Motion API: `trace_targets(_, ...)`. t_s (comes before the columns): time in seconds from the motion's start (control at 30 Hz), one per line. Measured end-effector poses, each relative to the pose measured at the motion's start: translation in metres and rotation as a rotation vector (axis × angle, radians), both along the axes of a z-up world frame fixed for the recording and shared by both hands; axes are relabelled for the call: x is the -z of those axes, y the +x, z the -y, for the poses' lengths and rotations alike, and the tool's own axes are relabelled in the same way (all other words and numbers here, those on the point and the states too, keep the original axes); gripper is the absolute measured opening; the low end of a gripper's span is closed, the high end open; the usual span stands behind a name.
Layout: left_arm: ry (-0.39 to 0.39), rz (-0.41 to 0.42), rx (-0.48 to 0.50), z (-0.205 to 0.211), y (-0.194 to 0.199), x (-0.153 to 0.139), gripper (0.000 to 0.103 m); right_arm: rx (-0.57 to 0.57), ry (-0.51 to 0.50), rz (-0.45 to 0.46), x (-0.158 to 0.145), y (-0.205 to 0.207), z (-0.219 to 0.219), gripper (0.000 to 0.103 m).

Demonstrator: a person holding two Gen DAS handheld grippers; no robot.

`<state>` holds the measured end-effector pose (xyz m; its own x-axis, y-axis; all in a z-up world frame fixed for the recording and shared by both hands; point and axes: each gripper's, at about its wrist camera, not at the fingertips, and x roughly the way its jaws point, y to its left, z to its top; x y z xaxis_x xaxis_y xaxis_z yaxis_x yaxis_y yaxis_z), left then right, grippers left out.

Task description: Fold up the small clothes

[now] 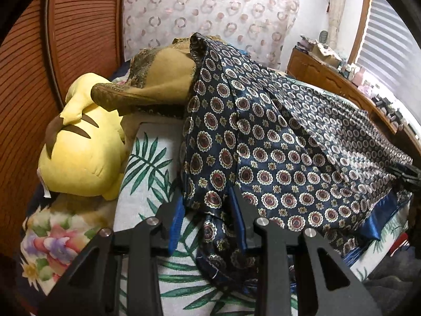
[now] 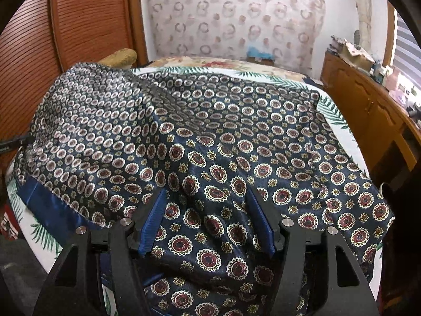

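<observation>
- On the bed, a white sheet [image 2: 42,239] printed with green palm fronds forms the widest surface, smooth and taut, with a fuzzy floral blanket [image 1: 50,242] bunched at its left edge in the left wrist view
- Behind it rises a reddish wooden door [image 1: 29,84] of fine horizontal slats, and a wall [image 2: 236,18] papered with pale ring shapes; a honey-coloured wooden cabinet [image 2: 363,105] runs along the right side
- Over the sheet spreads the navy satin garment [image 2: 236,142] — glossy, slippery-looking cloth strewn with round red-and-cream medallions and small gold florets, its plain royal-blue hem band [image 2: 44,197] showing at the left edge; the left part lies raised in soft folds, the right part lies flatter
- Beside the garment in the left wrist view sits a yellow plush toy [image 1: 79,152], rounded and velvety with brown stripes, and above it a tan cushion [image 1: 163,79] trimmed in brocade
- Left gripper [image 1: 208,210] — black frame, ribbed blue pads — has its jaws narrowly spaced, a gathered fold of the satin running between them; whether the pads actually pinch it cannot be told
- Right gripper [image 2: 205,210] stands with jaws wide apart above a puckered ridge of the same cloth, pads clear of it on both sides
</observation>
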<state>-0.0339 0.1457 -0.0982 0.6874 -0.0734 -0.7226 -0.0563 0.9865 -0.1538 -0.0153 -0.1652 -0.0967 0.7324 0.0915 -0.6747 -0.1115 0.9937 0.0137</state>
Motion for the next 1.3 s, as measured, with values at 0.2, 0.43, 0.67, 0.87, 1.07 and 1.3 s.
trace_targets(0.2, 0.007, -0.019, -0.021, 0.004, -0.003, -0.001, 0.032, 0.007, -0.015, 0.009, 0.002, -0.002, -0.003, 0.064)
trace_targets(0.43, -0.009, -0.020, -0.031, 0.007, -0.016, -0.001, 0.032, 0.025, -0.040, -0.001, 0.009, -0.004, -0.003, 0.068)
trace_targets(0.67, -0.048, -0.001, -0.060, 0.006, -0.012, 0.000, 0.032, 0.025, -0.039, -0.006, 0.010, -0.002, -0.004, 0.074)
trace_targets(0.87, -0.045, 0.010, -0.044, 0.011, -0.011, 0.002, 0.031, 0.022, -0.029, -0.010, 0.010, 0.000, -0.002, 0.075)
trace_targets(1.07, -0.063, 0.035, 0.016, 0.014, -0.008, 0.004, 0.004, 0.022, -0.028, -0.011, 0.011, 0.000, -0.002, 0.076)
trace_targets(1.3, -0.102, 0.132, 0.029, 0.020, -0.011, -0.020, 0.002, 0.022, -0.021, -0.011, 0.011, 0.001, -0.001, 0.076)
